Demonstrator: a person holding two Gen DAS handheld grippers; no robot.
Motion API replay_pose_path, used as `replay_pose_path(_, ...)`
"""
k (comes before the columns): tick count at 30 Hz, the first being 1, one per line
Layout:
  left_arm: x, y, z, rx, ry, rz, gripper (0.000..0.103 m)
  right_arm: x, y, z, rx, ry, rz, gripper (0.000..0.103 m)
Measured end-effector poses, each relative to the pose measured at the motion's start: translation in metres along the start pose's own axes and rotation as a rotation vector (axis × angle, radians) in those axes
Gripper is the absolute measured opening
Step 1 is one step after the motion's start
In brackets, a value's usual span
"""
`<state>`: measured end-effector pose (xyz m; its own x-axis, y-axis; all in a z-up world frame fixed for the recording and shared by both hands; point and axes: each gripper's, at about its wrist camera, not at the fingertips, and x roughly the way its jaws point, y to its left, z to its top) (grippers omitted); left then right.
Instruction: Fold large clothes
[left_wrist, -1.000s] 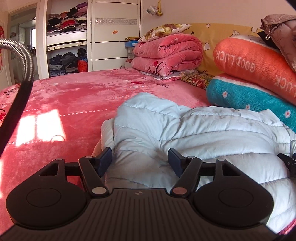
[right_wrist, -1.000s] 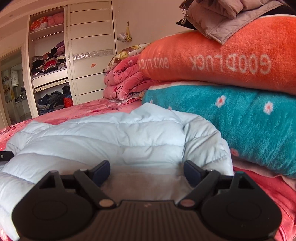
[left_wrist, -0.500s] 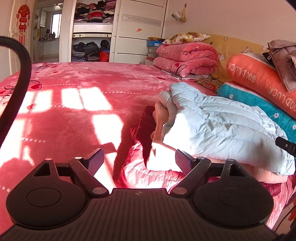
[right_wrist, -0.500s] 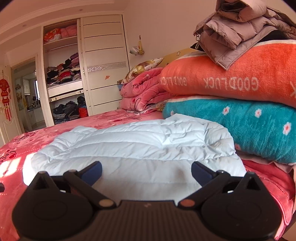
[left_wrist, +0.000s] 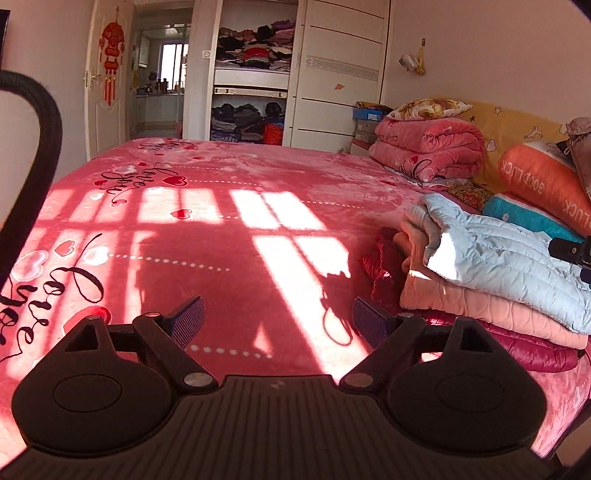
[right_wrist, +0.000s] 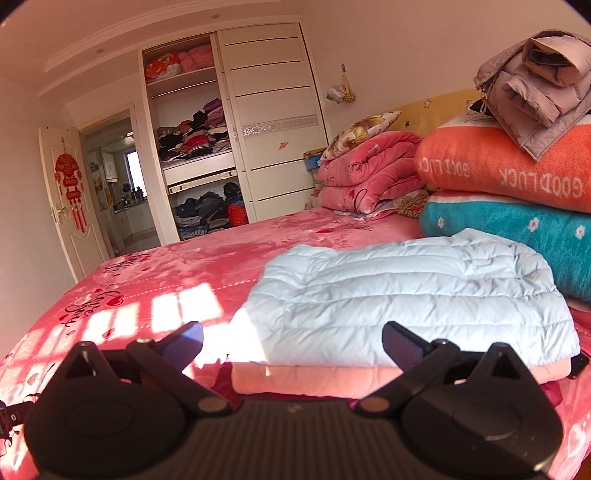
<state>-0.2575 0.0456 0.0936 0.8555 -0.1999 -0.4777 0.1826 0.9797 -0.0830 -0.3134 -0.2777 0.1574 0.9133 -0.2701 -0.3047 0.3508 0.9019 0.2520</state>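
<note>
A folded pale blue puffer jacket (right_wrist: 406, 295) lies on top of a stack, over a folded peach quilted garment (right_wrist: 314, 380) and a dark red puffer (left_wrist: 532, 350). The jacket also shows at the right of the left wrist view (left_wrist: 498, 258). My right gripper (right_wrist: 291, 341) is open and empty, just in front of the stack. My left gripper (left_wrist: 277, 319) is open and empty over the pink bedspread (left_wrist: 221, 221), left of the stack. The tip of the right gripper (left_wrist: 570, 251) shows at the right edge of the left wrist view.
Orange and teal pillows (right_wrist: 517, 192) with a grey jacket (right_wrist: 539, 85) on top stand behind the stack. Folded pink blankets (left_wrist: 428, 151) lie by the headboard. An open wardrobe (left_wrist: 251, 81) and a doorway are across the room. A black hose (left_wrist: 33, 177) hangs at left.
Both grippers have drawn back from the blue jacket. The left one has swung left and now faces the bedspread. The jacket lies let go on the stack.
</note>
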Motion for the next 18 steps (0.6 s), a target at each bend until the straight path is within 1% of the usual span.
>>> replay_pose_path(3, -0.025, 0.024, 0.005, -0.027, -0.030, 0.030, 0.103, -0.009, 0.030, -0.001, -0.026, 0.014, 0.038, 0.102)
replay_pose_path(7, -0.052, 0.050, 0.014, -0.046, -0.064, 0.075, 0.103, -0.018, 0.067, -0.002, -0.045, 0.038, 0.083, 0.102)
replay_pose_path(12, -0.081, 0.080, 0.024, -0.087, -0.111, 0.114, 0.103, -0.031, 0.108, -0.002, -0.083, 0.052, 0.137, 0.102)
replay_pose_path(18, -0.111, 0.100, 0.029, -0.114, -0.161, 0.154, 0.103, -0.048, 0.152, 0.000, -0.136, 0.045, 0.190, 0.102)
